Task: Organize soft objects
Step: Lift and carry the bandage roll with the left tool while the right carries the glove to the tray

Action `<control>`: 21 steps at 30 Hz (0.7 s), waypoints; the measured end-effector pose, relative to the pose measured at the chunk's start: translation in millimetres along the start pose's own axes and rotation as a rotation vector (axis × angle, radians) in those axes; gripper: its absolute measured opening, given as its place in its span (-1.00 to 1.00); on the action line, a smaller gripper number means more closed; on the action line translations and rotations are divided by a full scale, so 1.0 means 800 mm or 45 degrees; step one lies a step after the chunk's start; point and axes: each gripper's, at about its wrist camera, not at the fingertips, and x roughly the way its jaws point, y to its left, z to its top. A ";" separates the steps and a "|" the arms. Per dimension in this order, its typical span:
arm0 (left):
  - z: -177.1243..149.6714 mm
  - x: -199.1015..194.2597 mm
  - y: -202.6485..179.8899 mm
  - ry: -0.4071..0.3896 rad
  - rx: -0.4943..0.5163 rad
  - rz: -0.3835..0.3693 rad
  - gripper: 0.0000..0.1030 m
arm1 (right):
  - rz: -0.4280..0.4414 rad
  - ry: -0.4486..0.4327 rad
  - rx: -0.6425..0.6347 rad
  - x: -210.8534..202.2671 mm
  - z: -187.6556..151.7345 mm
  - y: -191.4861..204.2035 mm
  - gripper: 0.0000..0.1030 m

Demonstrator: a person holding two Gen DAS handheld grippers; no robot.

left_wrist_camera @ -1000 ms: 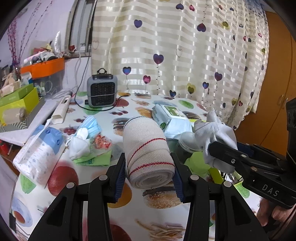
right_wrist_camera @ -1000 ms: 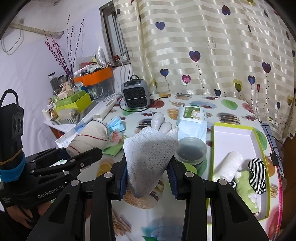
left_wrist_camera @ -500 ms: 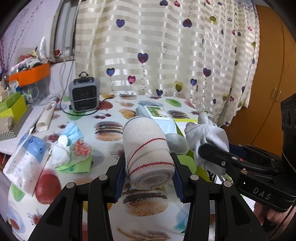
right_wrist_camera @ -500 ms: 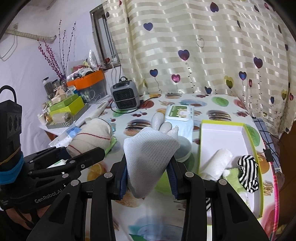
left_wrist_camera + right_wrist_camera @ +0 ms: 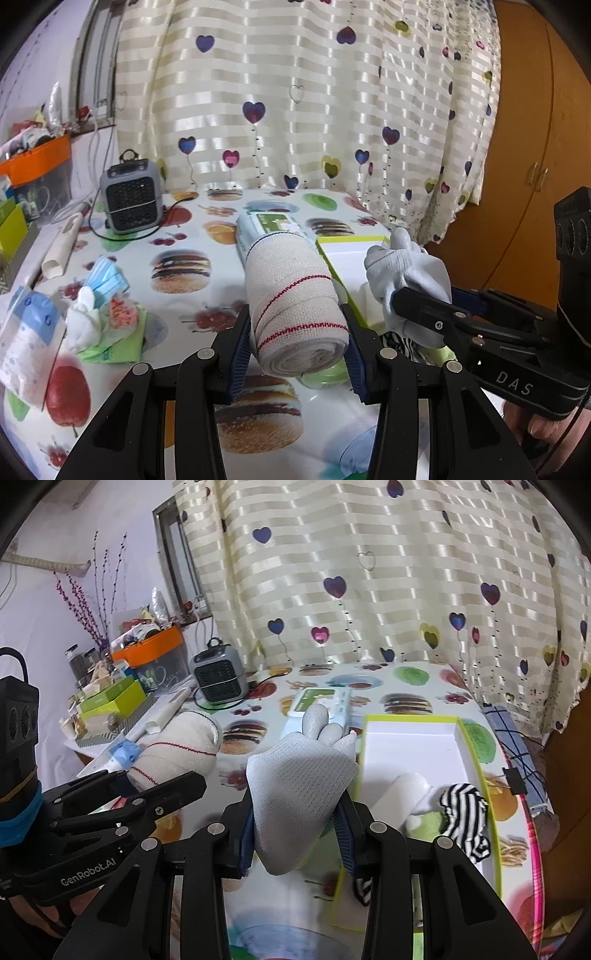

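Observation:
My left gripper (image 5: 297, 347) is shut on a beige bandage roll (image 5: 295, 295) with red stripes, held above the table. It also shows in the right wrist view (image 5: 177, 753). My right gripper (image 5: 297, 834) is shut on a grey-white glove (image 5: 299, 786), also seen in the left wrist view (image 5: 406, 277). A green-rimmed white box (image 5: 417, 746) lies on the right; it holds a white roll (image 5: 402, 790), a striped black-and-white cloth (image 5: 461, 812) and a green cloth (image 5: 424, 821).
A wet-wipes pack (image 5: 321, 705) lies beside the box. A small grey heater (image 5: 131, 201) with a cord stands at the back. Face masks, a white glove and green packets (image 5: 99, 314) lie at left. Curtain behind; cluttered shelf at far left.
Both grippers moved right with their loads, toward the green-rimmed box. The box now lies closer under the glove. The plastic tub seen earlier is hidden.

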 end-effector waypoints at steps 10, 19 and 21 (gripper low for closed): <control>0.019 0.025 -0.019 -0.006 0.033 -0.059 -0.16 | -0.104 -0.020 0.063 -0.002 0.012 -0.051 -0.27; 0.033 0.058 -0.037 0.019 0.062 -0.105 -0.16 | -0.176 0.050 0.107 0.032 0.018 -0.102 -0.26; 0.035 0.065 -0.039 0.026 0.065 -0.108 -0.16 | -0.188 0.066 0.118 0.042 0.018 -0.114 -0.26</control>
